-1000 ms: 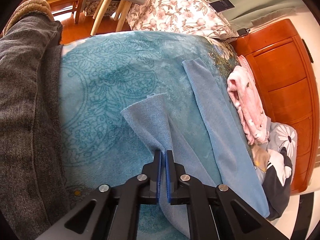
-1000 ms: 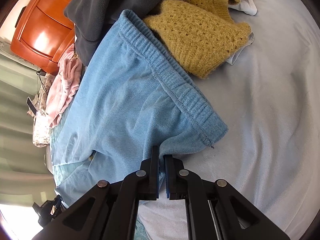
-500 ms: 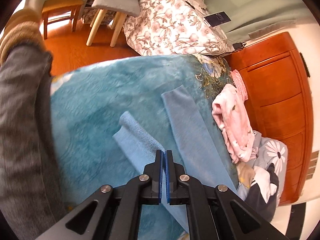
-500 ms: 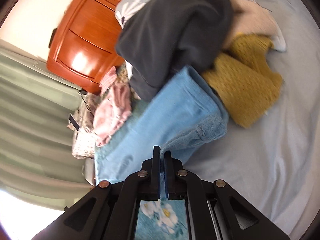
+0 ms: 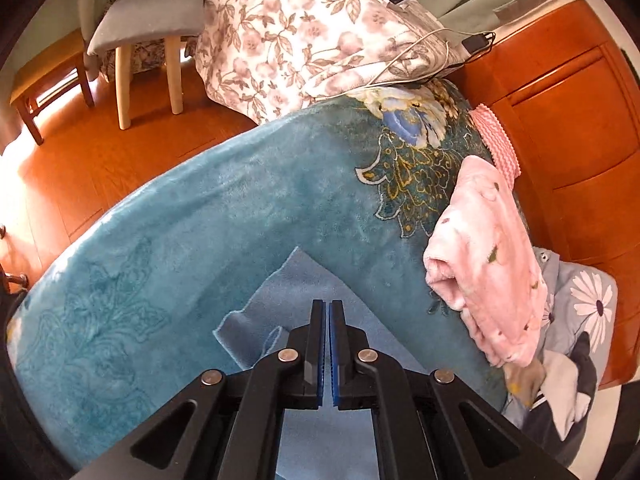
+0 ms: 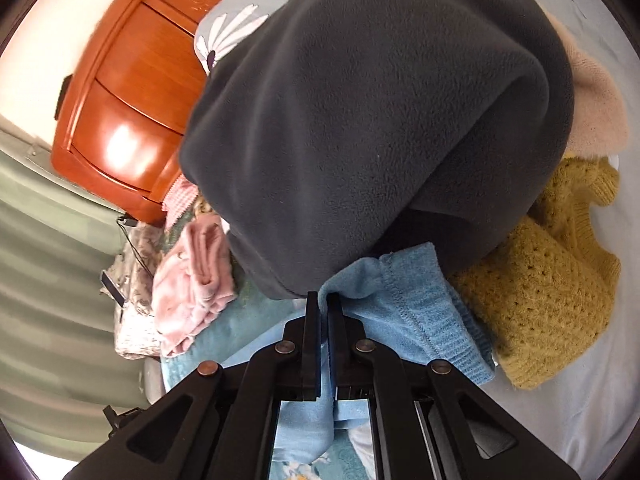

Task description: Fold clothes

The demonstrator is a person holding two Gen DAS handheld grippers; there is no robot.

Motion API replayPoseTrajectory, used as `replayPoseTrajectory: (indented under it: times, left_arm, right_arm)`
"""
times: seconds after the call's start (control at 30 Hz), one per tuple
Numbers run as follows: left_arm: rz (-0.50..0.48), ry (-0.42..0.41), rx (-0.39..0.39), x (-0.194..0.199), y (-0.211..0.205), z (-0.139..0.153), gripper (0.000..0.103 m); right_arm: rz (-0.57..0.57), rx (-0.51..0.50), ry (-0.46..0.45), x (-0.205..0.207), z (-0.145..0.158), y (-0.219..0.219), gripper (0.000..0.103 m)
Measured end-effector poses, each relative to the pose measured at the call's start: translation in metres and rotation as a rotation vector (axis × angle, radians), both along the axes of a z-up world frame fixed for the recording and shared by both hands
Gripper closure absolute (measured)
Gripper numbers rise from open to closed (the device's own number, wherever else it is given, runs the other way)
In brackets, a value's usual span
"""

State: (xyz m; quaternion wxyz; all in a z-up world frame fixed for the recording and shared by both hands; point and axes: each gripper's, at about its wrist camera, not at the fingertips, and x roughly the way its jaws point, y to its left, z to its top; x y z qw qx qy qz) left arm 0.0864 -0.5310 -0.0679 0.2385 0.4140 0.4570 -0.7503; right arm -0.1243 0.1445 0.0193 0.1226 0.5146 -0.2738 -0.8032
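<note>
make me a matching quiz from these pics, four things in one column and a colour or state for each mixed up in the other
Things:
1. fleece
2. sweater
3. blue pants
4. stool

Colour or state:
A. mustard yellow knit, lying to the right of the pile
B. pinched in the shut right gripper
C. standing on the wooden floor beside the bed
D. dark grey, heaped on top of the pile

Pairs: 1-D, 2-A, 3-B, 4-C
</note>
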Motion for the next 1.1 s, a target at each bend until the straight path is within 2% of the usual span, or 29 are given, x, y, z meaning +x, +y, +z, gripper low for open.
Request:
replayPoseTrajectory:
  times: [0.13,0.2,0.3,0.37,0.4,0.43,0.6,0.7,0.77,0.83,0.93,1.1]
  left_arm:
    - [-0.117,-0.023,-0.075,0.011,0.007,-0.005,0.099]
    - [-0.184,-0.023,-0.085,0.013,0.01,-0.011,0.099]
    - [-0.239,-0.002,-0.056,0.015,0.012,-0.023,0.097]
    - [-0.257,-0.005,-0.034,0.014,0.012,-0.031,0.083]
    - [-0.262,0.002,-0.021,0.014,0.013,-0.034,0.072]
    - [-0.267,0.011,-0.008,0.014,0.013,-0.037,0.066]
    - [-0.3,-0.002,0.024,0.018,0.022,-0.041,0.066]
    - [-0.365,-0.034,0.016,0.021,0.033,-0.041,0.066]
    - [-0.374,-0.09,-0.066,0.025,0.037,-0.039,0.066]
    - [-0.346,-0.092,-0.116,0.031,0.034,-0.037,0.066]
    - [-0.288,-0.055,-0.079,0.04,0.023,-0.038,0.063]
    - [-0.315,-0.046,-0.023,0.043,0.026,-0.047,0.061]
  right_arm:
    - [0.035,0.066,-0.003,-0.003,-0.002,-0.008,0.1]
    - [0.047,0.078,-0.013,-0.005,-0.005,-0.011,0.1]
    - [0.046,0.078,-0.022,-0.007,-0.012,-0.015,0.1]
    - [0.047,0.075,-0.032,-0.007,-0.015,-0.015,0.1]
    - [0.05,0.077,-0.036,-0.006,-0.016,-0.016,0.1]
    - [0.054,0.081,-0.039,-0.005,-0.017,-0.018,0.1]
    - [0.06,0.093,-0.051,-0.006,-0.021,-0.023,0.1]
    - [0.06,0.091,-0.056,-0.006,-0.023,-0.024,0.1]
    - [0.062,0.089,-0.058,-0.005,-0.024,-0.025,0.1]
    - [0.065,0.086,-0.061,-0.004,-0.026,-0.025,0.1]
    - [0.065,0.084,-0.068,-0.003,-0.028,-0.025,0.1]
    - [0.07,0.075,-0.078,0.0,-0.032,-0.026,0.1]
